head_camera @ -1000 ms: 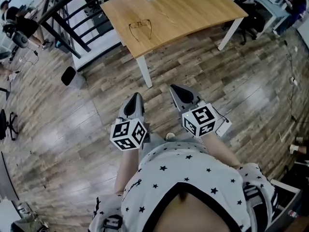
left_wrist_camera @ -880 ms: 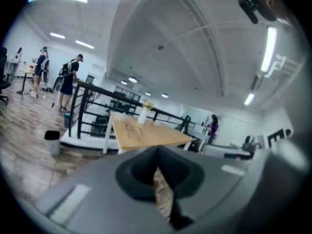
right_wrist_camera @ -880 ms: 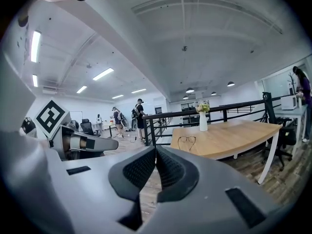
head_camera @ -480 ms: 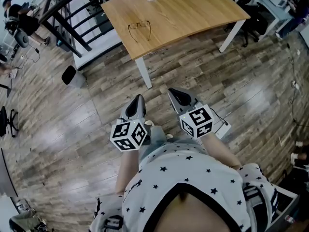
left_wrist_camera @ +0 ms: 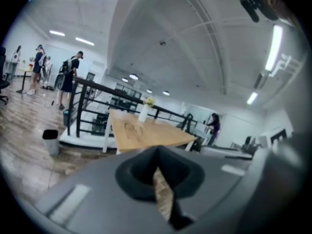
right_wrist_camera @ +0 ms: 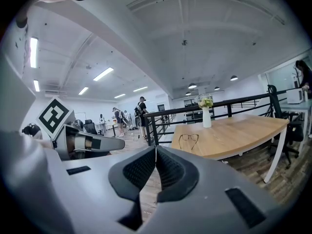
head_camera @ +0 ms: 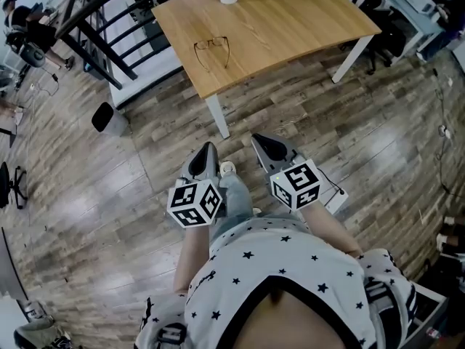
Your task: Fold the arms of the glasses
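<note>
Glasses [head_camera: 212, 49] lie on the tabletop [head_camera: 290, 20] by its near-left corner. Arms are unfolded and point back at me, lenses on the far side. Left tool [head_camera: 206, 151] and right tool [head_camera: 263, 142] are both closed and empty, over the floor, well short of the tabletop. Glasses sit straight ahead of my left tool; the right tool is further off, to the right.

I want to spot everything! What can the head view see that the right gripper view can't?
Only the head view: the starred shirt and the bin on the floor. Only the right gripper view: ceiling lights and flowers. Both: the table, glasses and left gripper.
</note>
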{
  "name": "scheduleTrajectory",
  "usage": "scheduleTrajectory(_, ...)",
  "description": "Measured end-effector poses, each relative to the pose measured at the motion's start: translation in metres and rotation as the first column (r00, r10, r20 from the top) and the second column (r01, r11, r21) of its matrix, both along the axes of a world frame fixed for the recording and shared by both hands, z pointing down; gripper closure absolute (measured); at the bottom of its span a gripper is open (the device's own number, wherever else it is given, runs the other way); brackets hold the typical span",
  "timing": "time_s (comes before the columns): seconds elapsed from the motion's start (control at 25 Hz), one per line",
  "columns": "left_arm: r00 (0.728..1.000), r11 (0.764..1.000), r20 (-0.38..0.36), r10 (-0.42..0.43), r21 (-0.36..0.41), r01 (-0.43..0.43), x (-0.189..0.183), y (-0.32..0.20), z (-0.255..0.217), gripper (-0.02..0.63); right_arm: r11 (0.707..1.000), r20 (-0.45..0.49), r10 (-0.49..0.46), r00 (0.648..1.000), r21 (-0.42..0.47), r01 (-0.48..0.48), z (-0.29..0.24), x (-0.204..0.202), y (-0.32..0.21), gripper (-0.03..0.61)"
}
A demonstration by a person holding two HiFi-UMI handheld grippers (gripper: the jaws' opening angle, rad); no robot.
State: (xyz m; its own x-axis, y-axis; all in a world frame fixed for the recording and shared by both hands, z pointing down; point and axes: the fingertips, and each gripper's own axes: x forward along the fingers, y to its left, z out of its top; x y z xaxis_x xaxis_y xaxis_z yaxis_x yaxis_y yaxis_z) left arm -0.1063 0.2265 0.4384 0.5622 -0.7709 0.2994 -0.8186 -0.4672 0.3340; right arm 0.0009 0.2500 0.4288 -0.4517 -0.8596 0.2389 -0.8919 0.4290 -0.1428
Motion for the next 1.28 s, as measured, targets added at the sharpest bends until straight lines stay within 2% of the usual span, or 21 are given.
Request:
scheduleTrajectory(0.12,0.999,1.000,0.035,-0.002,0.018,0.002,-0.001,-0.020,0.004,0.607,1.000,0.005,0.008,1.000,-0.008,-0.008,0.003,0.002,-0.019,0.561)
scheduleTrajectory(0.32,0.999,1.000,0.046,-0.004,0.029,0.003,-0.004,-0.064,0.004,0.607,1.000,-0.012,0.019,1.000,-0.017,-0.020,0.003,0.002,-0.064,0.561)
scheduleTrajectory(0.6,1.000,1.000,0.020,0.022,0.015,-0.023,-0.009,-0.124,-0.003,0.607,0.999,-0.042,0.038,0.998,-0.031,-0.039,0.000,-0.004,-0.129,0.561)
scheduleTrajectory(1.28,0.994,0.994,0.014,0.109,-0.023,-0.109,-0.013,-0.264,0.002,0.607,0.997,-0.059,0.071,0.996,-0.032,-0.073,-0.006,-0.017,-0.271,0.561)
